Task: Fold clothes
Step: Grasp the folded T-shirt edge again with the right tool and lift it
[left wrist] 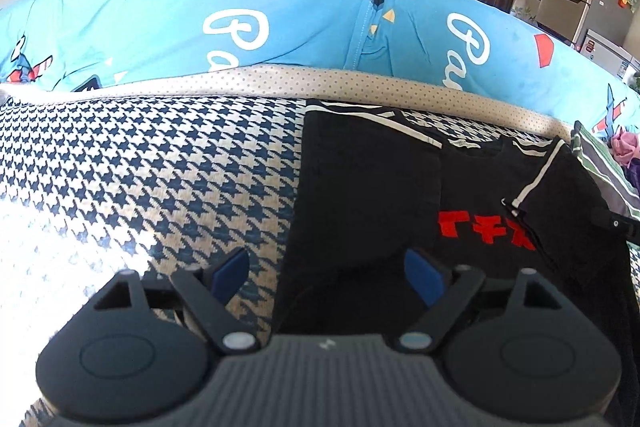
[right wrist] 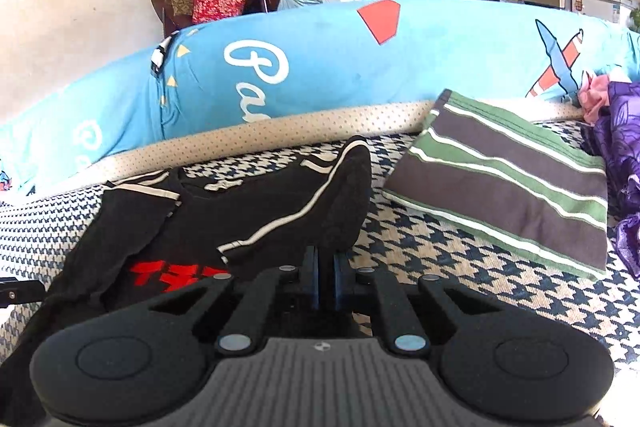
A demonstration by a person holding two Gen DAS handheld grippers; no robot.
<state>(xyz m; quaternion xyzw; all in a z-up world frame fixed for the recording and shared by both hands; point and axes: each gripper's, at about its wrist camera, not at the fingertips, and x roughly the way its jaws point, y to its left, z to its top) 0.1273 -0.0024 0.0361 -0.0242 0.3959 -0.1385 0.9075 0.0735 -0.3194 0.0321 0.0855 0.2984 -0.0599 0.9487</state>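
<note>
On sofa: black shirt (right wrist: 248, 211), red print unreadable | left tool (left wrist: 326, 277) open | right tool (right wrist: 326, 281) pinching shirt

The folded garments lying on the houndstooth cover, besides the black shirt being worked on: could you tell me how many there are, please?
1: a green-and-grey striped garment, folded flat to the right of the black shirt. The purple fabric further right is unfolded; more may be hidden.

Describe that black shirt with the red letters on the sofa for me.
The black shirt looks like soft knit, with red block lettering on the front and white stripes along the sleeves. It lies on the houndstooth sofa seat, one sleeve already folded in. The right gripper has its jaws shut on the other sleeve, lifting it over the body.
</note>
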